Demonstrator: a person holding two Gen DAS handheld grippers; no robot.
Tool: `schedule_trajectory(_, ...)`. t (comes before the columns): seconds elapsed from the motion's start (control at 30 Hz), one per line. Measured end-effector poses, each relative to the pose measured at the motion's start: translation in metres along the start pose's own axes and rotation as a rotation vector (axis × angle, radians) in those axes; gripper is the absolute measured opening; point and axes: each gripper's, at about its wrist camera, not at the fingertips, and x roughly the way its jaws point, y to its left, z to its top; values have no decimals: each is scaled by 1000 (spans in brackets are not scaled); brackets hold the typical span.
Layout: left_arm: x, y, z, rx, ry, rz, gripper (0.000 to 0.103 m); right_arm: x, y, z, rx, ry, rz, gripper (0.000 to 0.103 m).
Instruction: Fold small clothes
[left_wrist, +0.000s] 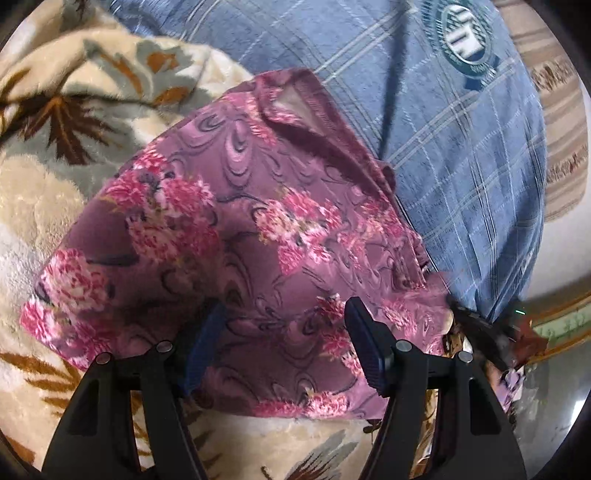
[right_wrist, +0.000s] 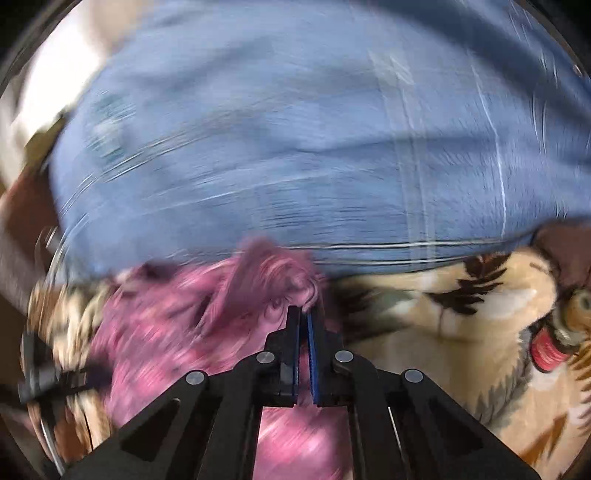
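A small purple garment with pink flowers (left_wrist: 236, 229) lies spread on a cream leaf-patterned blanket (left_wrist: 48, 206). My left gripper (left_wrist: 284, 314) is open just above the garment's near part, with cloth between its fingers. In the right wrist view, which is motion-blurred, my right gripper (right_wrist: 304, 312) is shut on a bunched edge of the purple garment (right_wrist: 269, 273) and holds it up off the blanket. The right gripper also shows as a dark shape at the garment's right corner in the left wrist view (left_wrist: 476, 317).
The person's blue plaid shirt (left_wrist: 443, 122) fills the space behind the garment and shows in the right wrist view (right_wrist: 295, 147). The cream blanket (right_wrist: 461, 332) lies to the right there. A pale floor (left_wrist: 546, 398) shows at the lower right.
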Motion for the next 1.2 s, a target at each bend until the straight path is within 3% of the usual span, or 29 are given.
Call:
schedule_trajectory(0.03,2,4,3,-13,10,-4,67,18,-15,8,35,30,-20,1)
schedule_trajectory(0.1,0,4,4,-18,10,-12,67,50,-41,14,84,80,-143,1)
schedule_trajectory(0.17,-11,0,8,-6,-13,-18,67,63,-56,9,135,109,-170,2)
schedule_trajectory(0.27,-29,-9,17,39,-81,6,67,38,-34,0,76,21,-35,24)
schedule_trajectory(0.33,-33,-21,32,102,-116,78,67,24,-9,-3,12,1,25,63)
schedule_trajectory(0.4,-29,-38,47,188,-143,135,67,18,14,-1,-49,-10,34,70)
schedule_trajectory(0.47,-18,-52,57,230,-129,149,67,24,32,1,-91,14,36,69)
schedule_trajectory(0.6,22,-74,72,134,43,-40,67,47,39,-1,-85,71,15,68)
schedule_trajectory(0.67,39,-82,84,113,71,-36,67,49,29,0,-46,63,-36,68)
schedule_trajectory(0.8,65,-63,116,-27,71,6,67,52,-8,4,66,34,-113,69)
schedule_trajectory(0.83,71,-58,122,-50,83,29,63,56,-17,5,89,40,-118,69)
schedule_trajectory(0.87,77,-50,128,-98,88,33,47,61,-21,6,97,50,-105,69)
schedule_trajectory(0.9,79,-46,131,-119,90,23,37,67,-23,7,98,68,-92,62)
schedule_trajectory(0.93,79,-43,135,-139,90,14,18,75,-24,7,95,92,-81,41)
schedule_trajectory(1.0,69,-36,144,-174,47,-29,6,83,-21,7,88,124,-44,4)
schedule_trajectory(1.2,38,-25,168,-233,-24,-89,2,42,-10,12,58,7,-3,4)
